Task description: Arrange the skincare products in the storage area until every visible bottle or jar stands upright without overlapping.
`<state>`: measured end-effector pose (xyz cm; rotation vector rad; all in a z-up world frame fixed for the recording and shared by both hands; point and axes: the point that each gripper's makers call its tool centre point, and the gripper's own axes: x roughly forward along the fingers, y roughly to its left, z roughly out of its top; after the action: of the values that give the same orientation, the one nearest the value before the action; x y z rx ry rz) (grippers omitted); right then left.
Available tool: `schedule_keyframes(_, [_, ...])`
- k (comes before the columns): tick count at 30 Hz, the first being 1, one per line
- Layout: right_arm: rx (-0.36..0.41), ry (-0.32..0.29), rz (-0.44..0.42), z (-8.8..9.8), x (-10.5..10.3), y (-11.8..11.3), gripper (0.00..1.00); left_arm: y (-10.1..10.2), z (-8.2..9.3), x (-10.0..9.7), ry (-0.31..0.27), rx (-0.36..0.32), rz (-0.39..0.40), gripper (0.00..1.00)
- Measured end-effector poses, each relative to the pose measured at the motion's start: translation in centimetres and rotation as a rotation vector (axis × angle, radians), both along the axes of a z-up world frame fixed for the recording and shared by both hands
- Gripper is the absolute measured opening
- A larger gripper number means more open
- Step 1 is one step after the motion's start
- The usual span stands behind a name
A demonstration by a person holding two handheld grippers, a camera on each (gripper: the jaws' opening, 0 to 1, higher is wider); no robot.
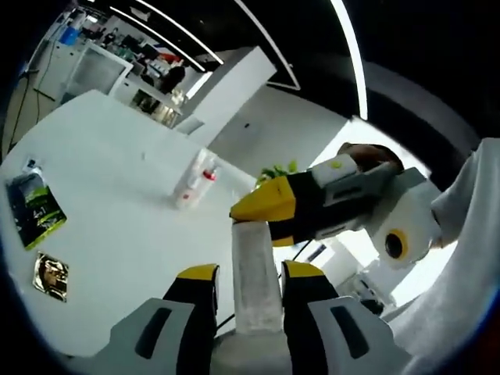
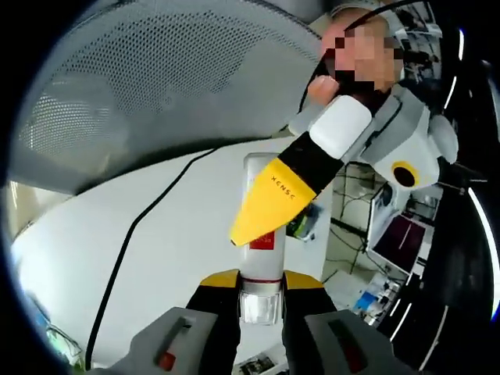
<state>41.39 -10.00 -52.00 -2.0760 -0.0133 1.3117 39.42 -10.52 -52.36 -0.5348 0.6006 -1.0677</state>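
While the left gripper (image 1: 244,301) is clamped on the base of a frosted, translucent bottle (image 1: 256,273) whose long axis runs straight out between its jaws, the right gripper (image 1: 269,215) closes on the far end of that bottle. In the right gripper view, the right gripper (image 2: 260,301) grasps a white bottle with a red label (image 2: 262,234) above the white table (image 2: 156,234); the left gripper (image 2: 269,203) meets it from ahead. A second bottle (image 1: 194,187) lies flat, well apart.

Each tool has black jaws with yellow tips on grey bodies (the right tool (image 2: 260,301) shows a red mark). The left tool (image 1: 246,301) shares that build. A white sleeve (image 1: 469,234) is worn.
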Motion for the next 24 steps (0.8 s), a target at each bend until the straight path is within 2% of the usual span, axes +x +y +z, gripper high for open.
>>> schedule_keyframes(2, [-0.011,-0.013,0.024,-0.1,-0.2,0.2,0.11,-0.1,-0.2,-0.2,0.003,0.011,-0.012,0.20])
schedule_keyframes(6, [-0.020,-0.031,0.069,-0.2,-0.8,0.7,0.11,-0.3,-1.2,-0.8,0.005,0.070,-0.047,0.21])
schedule_keyframes(9, [-0.013,-0.039,0.069,0.0,-0.7,0.8,0.12,-0.1,-0.9,-0.9,-0.041,0.084,-0.051,0.21])
schedule_keyframes(12, [0.006,-0.049,0.057,0.3,-0.5,0.8,0.12,0.2,-0.5,-0.6,-0.049,0.060,-0.047,0.20])
schedule_keyframes(16, [0.072,-0.050,0.001,0.8,-0.3,1.0,0.14,0.2,-0.2,-0.6,-0.076,0.062,-0.042,0.20])
schedule_keyframes(20, [0.139,-0.044,-0.038,1.3,-0.3,1.2,0.27,0.0,-0.3,-0.9,-0.072,0.064,-0.056,0.20])
schedule_keyframes(24, [0.183,-0.033,-0.073,1.6,-0.2,1.0,0.33,0.1,-0.1,-0.8,-0.065,0.046,-0.047,0.20])
